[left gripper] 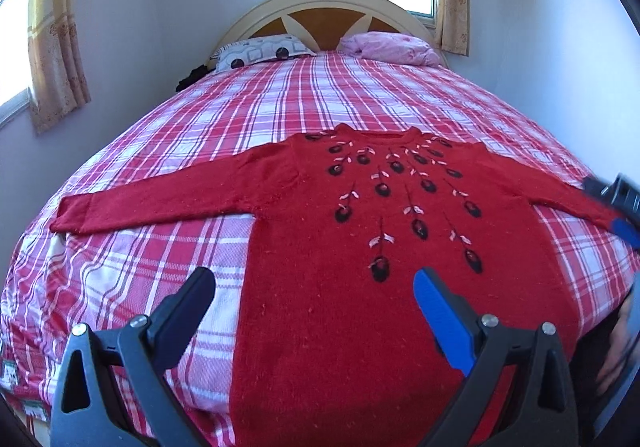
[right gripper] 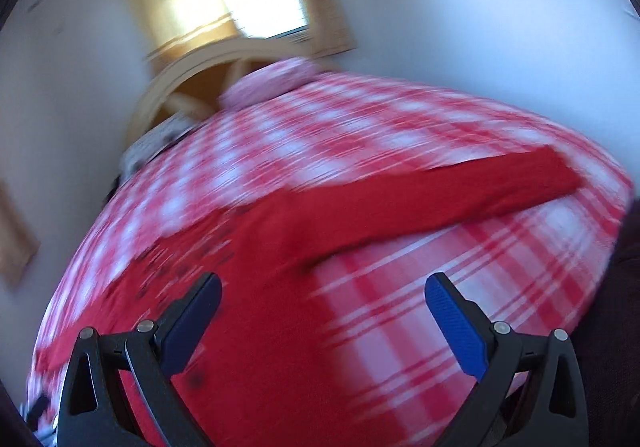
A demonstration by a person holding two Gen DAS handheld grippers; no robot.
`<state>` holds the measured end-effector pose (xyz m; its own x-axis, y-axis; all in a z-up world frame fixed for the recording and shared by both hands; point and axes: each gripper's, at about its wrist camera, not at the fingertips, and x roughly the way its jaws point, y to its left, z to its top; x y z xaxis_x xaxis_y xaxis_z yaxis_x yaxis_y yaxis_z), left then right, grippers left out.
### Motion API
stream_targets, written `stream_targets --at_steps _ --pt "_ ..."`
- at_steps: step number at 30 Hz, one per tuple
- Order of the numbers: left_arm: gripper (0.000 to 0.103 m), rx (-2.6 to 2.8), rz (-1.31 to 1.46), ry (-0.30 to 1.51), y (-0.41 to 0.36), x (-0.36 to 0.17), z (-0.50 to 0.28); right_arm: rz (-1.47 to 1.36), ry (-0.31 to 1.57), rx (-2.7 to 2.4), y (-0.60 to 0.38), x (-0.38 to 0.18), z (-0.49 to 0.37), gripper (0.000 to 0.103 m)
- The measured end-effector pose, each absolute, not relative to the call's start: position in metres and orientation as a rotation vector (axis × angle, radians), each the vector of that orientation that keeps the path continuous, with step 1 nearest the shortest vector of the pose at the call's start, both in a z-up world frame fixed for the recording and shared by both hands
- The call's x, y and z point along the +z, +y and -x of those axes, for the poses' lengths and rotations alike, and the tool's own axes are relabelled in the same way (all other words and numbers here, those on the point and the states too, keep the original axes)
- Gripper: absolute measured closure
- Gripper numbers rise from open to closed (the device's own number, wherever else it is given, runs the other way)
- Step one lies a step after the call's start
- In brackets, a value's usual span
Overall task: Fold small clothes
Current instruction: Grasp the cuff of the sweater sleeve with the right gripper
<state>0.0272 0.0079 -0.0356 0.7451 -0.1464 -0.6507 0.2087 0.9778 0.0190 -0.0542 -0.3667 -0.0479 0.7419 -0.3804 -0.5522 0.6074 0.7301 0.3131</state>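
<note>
A red knitted sweater (left gripper: 360, 247) with dark flower embroidery lies flat, face up, on the bed with both sleeves spread out. My left gripper (left gripper: 316, 287) is open above the sweater's lower left side, holding nothing. In that view the right gripper (left gripper: 616, 207) shows at the far right edge, over the end of the right sleeve. The right wrist view is motion-blurred: my right gripper (right gripper: 322, 295) is open above the sweater (right gripper: 280, 287) near the armpit, and the right sleeve (right gripper: 460, 195) stretches away to the upper right.
The bed carries a red and white plaid sheet (left gripper: 280, 99). A patterned pillow (left gripper: 260, 53) and a pink bundle (left gripper: 392, 47) lie by the headboard (left gripper: 320, 7). Curtained windows stand behind and at the left. Part of a person (left gripper: 616, 359) is at the bed's near right edge.
</note>
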Motion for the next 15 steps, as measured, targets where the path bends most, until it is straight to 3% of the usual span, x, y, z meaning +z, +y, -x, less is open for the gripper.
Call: stream_targets --at_steps 4,9,15 --pt "0.001 -0.171 -0.091 0.735 0.013 -0.038 -0.052 -0.653 0.438 -0.808 -0.49 -0.058 0.085 0.001" --pt "0.001 -0.15 -0.038 0.77 0.022 -0.042 -0.078 -0.663 0.553 -0.957 -0.589 -0.082 0.1 0.008" --pt "0.001 -0.136 -0.018 0.793 0.018 -0.048 -0.099 -0.694 0.68 -0.93 -0.613 -0.115 0.081 0.022"
